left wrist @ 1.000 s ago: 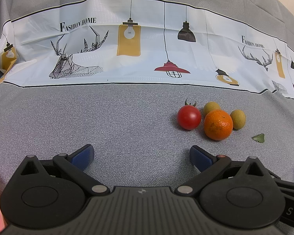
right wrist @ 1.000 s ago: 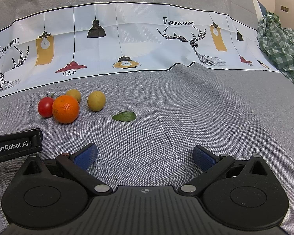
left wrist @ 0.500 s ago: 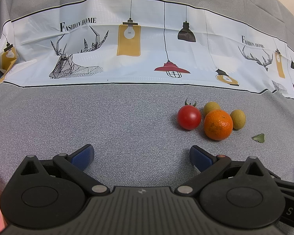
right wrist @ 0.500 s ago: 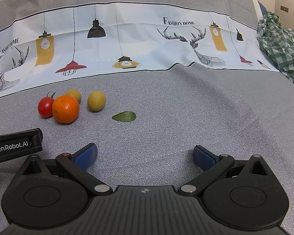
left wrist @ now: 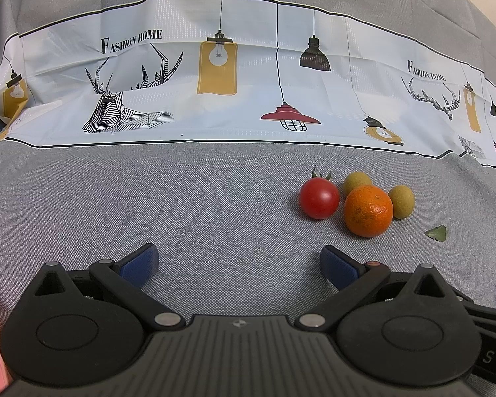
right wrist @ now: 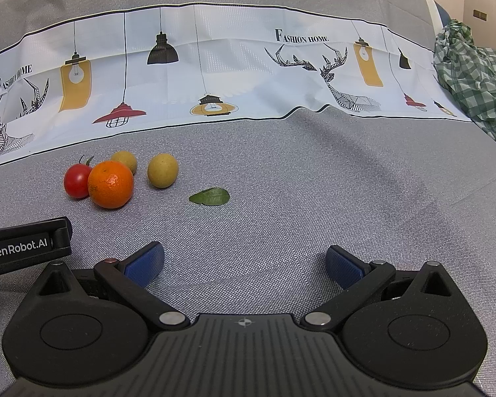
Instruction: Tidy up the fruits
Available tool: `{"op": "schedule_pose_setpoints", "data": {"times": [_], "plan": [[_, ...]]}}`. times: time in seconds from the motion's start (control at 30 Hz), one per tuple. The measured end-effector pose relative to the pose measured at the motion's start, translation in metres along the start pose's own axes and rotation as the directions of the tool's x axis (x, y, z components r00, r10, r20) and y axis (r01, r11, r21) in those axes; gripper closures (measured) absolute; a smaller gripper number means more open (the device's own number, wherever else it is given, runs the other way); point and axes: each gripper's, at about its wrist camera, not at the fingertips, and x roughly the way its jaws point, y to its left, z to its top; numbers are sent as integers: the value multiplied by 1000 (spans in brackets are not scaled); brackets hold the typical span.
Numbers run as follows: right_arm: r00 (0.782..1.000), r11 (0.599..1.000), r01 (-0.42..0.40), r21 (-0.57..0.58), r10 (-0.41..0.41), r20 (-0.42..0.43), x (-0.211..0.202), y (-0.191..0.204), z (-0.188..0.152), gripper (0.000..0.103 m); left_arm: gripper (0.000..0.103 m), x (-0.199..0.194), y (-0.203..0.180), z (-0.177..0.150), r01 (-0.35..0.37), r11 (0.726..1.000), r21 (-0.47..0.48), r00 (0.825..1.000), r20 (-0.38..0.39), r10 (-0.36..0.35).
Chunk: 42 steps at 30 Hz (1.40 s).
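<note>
The left gripper (left wrist: pixel 238 261) is held wide open with nothing between its blue pads (left wrist: pixel 139 259). The right gripper (right wrist: pixel 244 263) is wide open and empty too. On the gray cloth (left wrist: pixel 182 198), a red tomato (left wrist: pixel 318 198), an orange (left wrist: pixel 368 211) and two small yellow-green fruits (left wrist: pixel 401 197) are seen bunched together at about one o'clock from the left gripper and eleven o'clock from the right one. A green leaf (right wrist: pixel 210 196) is seen near them.

Gray cloth (left wrist: pixel 182 205) woven, matt; tomato (left wrist: pixel 319 198) glossy, smooth; orange (left wrist: pixel 367 210) dimpled; gripper body matt blk plastic.
</note>
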Motion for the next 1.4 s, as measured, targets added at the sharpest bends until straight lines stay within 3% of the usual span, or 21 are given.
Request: {"op": "schedule_pose_setpoints", "data": {"times": [0.5,0.67,0.73,0.8,1.0,1.03,1.07,1.1,1.13,1.17,1.2,1.3,1.4], "plan": [[1000,1000,1,-4,-1,-6,1,2,2,1,0,0,0,1,-8,1000,-2,1000,-1,8],[997,997,-73,-38,72,-19,21,-1,21,1,0,2,0,6,-39,999,-35,999,-24,38],[992,990,-125,-66,124,-23,32,-3,30,1,0,8,1,19,-2,1000,-14,997,-78,1],[983,978,-182,-103,180,-30,47,-5,42,1,0,12,2,31,91,996,17,991,-96,-89],[971,961,-238,-144,233,-47,74,0,65,1,3,30,-1,57,209,977,47,976,-68,-206],[970,959,-244,-145,240,-47,75,-1,67,9,13,35,1,61,241,970,45,969,-72,-237],[965,952,-264,-154,261,-39,74,-1,67,16,31,40,0,64,277,960,48,958,-98,-271],[957,941,-289,-176,289,-28,71,1,65,34,36,45,-3,67,315,947,67,944,-125,-305],[950,929,-307,-206,310,-19,68,3,62,54,48,44,-7,68,326,939,107,942,-119,-313],[945,918,-320,-233,326,-13,65,6,60,66,70,46,-11,69,359,923,140,930,-139,-340],[942,911,-328,-251,335,-13,63,8,58,74,70,45,-17,69,380,908,178,921,-161,-354],[945,920,-322,-224,325,-22,58,7,60,75,70,35,-20,66,379,904,199,920,-184,-345],[954,940,-295,-173,299,-6,49,-2,61,75,70,18,-9,66,345,923,168,931,-187,-314]]}}
